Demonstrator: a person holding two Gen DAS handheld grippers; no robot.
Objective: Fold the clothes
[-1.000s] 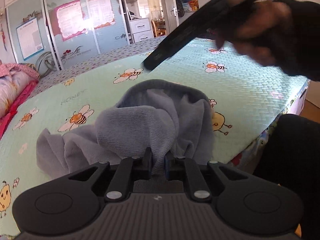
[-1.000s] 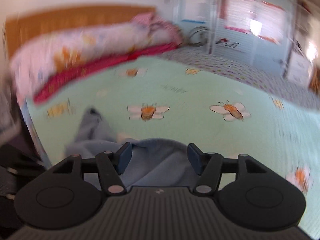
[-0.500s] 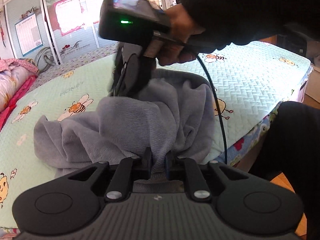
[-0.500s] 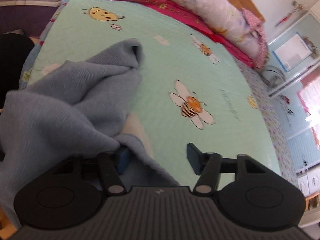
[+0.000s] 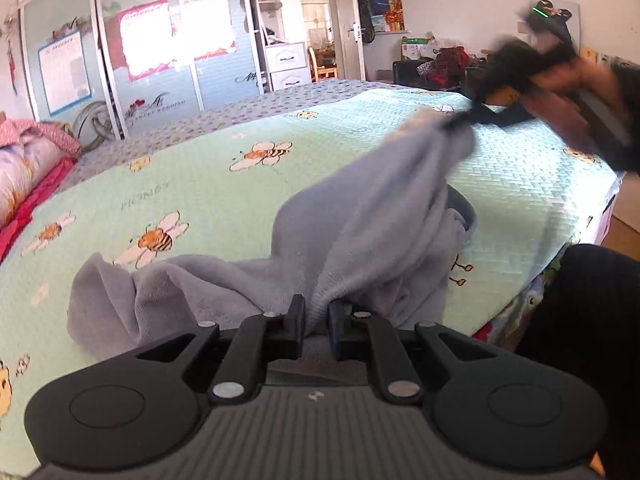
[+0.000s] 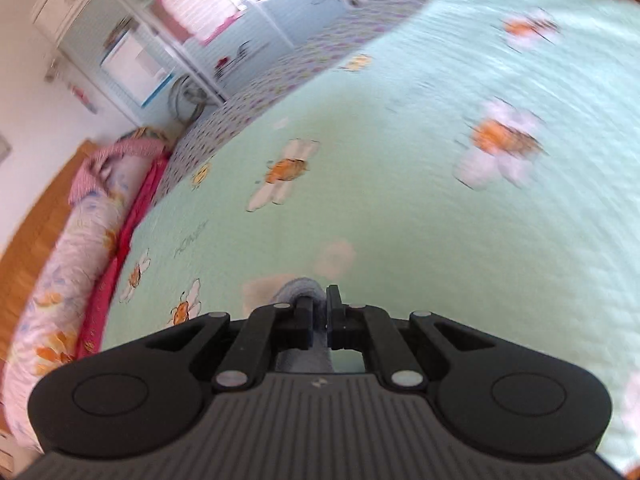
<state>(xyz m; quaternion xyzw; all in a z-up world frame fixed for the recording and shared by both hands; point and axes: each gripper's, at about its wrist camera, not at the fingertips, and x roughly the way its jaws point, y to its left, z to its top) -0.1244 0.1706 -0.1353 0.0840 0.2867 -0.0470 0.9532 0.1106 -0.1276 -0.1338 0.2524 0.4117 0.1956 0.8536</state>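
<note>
Now, in the left wrist view, the left gripper is clamped on a fold of the grey garment near the bed's front edge. The rest of the cloth is heaped on the green bee-print cover, with 1 lobe lying flat to the left. Half a second ago the right gripper was seen just above the heap; it is now blurred and far off to the right, with 1 corner of the garment drawn up and out in a taut ridge behind it.

In the right wrist view, the jaws are seen nearly closed, with a small tuft of grey cloth pinched between them. Half a second ago they were spread wide over the garment, so a grasp has been made within that time. Beyond the tips, only blurred bedcover is seen.

With 2 points now held and pulled apart, the garment is probably being stretched out for laying flat; no fold has yet been made.
</note>
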